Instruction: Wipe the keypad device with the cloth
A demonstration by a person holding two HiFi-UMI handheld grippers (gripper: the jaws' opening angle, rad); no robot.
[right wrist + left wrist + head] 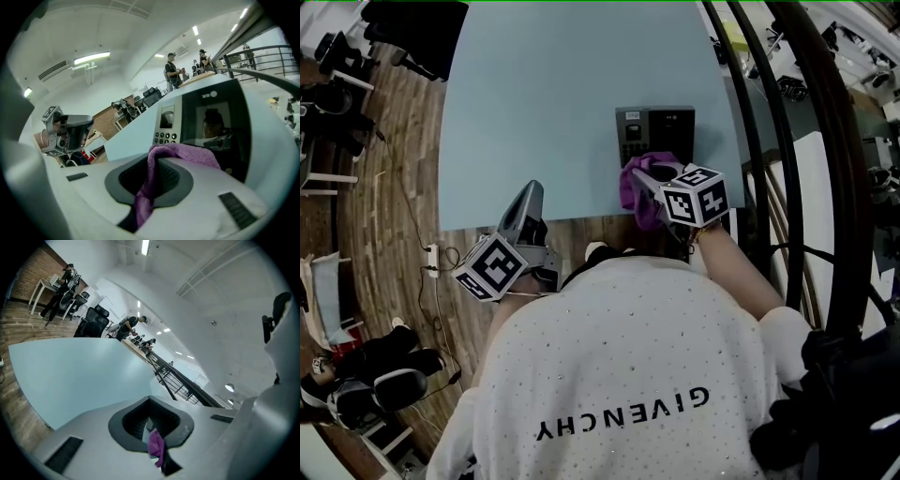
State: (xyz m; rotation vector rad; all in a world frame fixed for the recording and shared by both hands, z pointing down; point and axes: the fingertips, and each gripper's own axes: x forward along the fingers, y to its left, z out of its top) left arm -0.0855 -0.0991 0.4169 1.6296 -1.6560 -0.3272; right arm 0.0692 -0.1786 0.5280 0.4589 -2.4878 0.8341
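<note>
- The right gripper [154,180] has its jaws clamped on the purple cloth [187,152]. One fold runs down through the jaw gap and the rest is heaped over the jaw's upper side.
- Just ahead of those jaws lies the keypad device [197,117], flat on the pale blue table [534,112]. From above, the cloth covers the device's near edge. I cannot tell whether it presses on it or only hangs over it.
- I judge the wiping step to be in hand, at or near its start. The small screen and the keys [165,137], ahead and to the left of the jaws, are uncovered, and so is the dark panel straight ahead.
- The next move calls for keeping the grip closed and drawing the cloth forward and sideways across the keys and the panel. The pressure should be light, since nothing holds the device down and it might slide.
- The key legends and a small mark at the top of the dark panel are too small to read.
- The left gripper [152,427] hovers well off to the left of the right one, near the table's front edge and clear of the device. Its jaws stand together. A small purple patch shows at their seam, and I cannot tell what it is.
- Behind both grippers, the person's white top [619,337] bears the word "GIVENCHY" [623,412], upside down from this camera.
- The marker cubes carry black and white squares, not writing.
</note>
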